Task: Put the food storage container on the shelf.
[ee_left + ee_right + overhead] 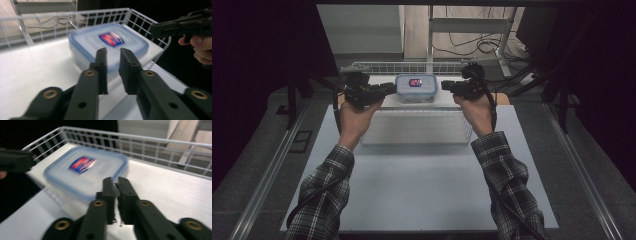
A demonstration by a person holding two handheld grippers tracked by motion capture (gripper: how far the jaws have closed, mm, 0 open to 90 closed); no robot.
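— Surface and surroundings?
— White worktop (422,175), dark room, cables on the floor behind.
— Your fingers?
— Left gripper (113,53) slightly parted, right gripper (115,182) nearly closed; both empty (flanking the box).
— The box?
— Lidded plastic box (415,88) inside the wire basket (412,66), between them.

Container (110,47) label (111,39): blurred, unreadable
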